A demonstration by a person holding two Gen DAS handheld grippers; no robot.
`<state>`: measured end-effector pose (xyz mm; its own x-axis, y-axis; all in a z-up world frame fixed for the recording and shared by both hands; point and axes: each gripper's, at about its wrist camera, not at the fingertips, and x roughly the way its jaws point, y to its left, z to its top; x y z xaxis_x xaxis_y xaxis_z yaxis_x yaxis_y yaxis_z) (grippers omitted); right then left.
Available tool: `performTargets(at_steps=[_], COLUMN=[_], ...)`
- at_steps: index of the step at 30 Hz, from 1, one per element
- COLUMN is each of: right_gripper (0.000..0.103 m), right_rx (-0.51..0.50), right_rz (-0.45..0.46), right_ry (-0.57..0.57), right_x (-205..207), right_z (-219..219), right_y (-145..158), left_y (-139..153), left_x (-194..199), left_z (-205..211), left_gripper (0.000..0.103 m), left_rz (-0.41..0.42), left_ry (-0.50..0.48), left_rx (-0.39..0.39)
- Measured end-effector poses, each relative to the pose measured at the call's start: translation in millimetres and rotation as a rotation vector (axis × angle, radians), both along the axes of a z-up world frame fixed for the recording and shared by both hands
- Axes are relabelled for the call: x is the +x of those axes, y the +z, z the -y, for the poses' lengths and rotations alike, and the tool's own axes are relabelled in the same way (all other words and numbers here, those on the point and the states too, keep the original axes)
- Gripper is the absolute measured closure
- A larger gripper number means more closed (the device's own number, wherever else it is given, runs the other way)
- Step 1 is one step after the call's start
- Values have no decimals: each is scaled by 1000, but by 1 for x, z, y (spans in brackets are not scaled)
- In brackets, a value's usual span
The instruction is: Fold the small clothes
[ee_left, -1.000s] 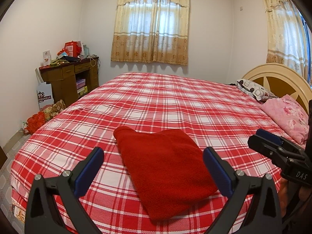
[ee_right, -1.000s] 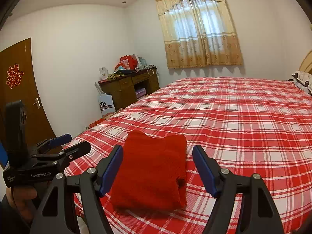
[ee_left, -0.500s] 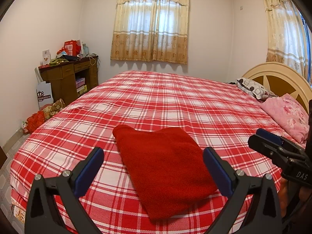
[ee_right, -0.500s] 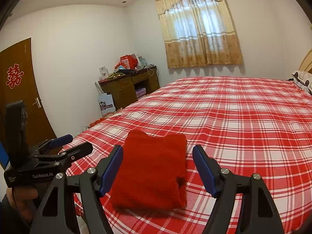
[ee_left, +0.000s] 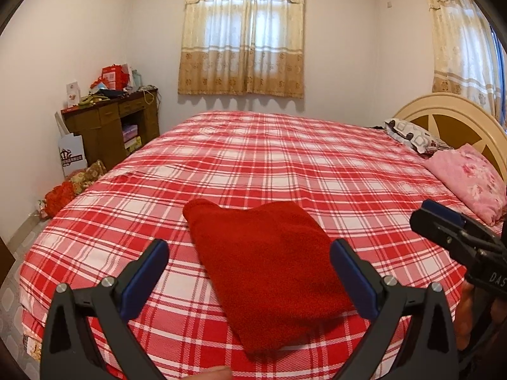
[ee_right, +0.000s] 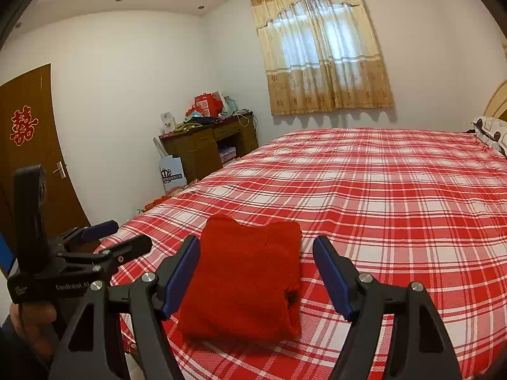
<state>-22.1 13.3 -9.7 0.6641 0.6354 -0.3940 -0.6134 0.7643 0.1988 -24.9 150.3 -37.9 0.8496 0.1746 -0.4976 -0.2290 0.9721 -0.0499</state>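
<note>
A red fuzzy garment [ee_left: 269, 269] lies folded into a flat rectangle near the front edge of the bed [ee_left: 285, 164], also seen as the red garment [ee_right: 247, 275] in the right wrist view. My left gripper [ee_left: 250, 272] hovers above it, open, with nothing between its blue pads. My right gripper [ee_right: 256, 269] is also open and holds nothing, hanging over the garment's near side. Each gripper shows at the edge of the other's view: the right gripper [ee_left: 443, 221] and the left gripper [ee_right: 111, 237].
The bed wears a red and white plaid cover [ee_right: 396, 190]. Pillows [ee_left: 469, 177] lie by the headboard [ee_left: 450, 117] at right. A cluttered wooden desk [ee_left: 111, 123] stands at the left wall, with bags [ee_left: 60, 196] on the floor. A brown door [ee_right: 28, 145] is far left.
</note>
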Motion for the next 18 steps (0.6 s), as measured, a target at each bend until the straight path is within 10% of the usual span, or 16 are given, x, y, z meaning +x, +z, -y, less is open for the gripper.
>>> performTargets(at_steps=[18], right_gripper=[29], right_rx=[-27], right_rz=[-2], right_ry=[9], right_x=[-2], right_z=[-3], right_y=[-4], left_y=[-1], left_x=[-1], left_z=[-15], left_gripper=[0], left_rz=[21], left_ry=[107], left_rx=[32])
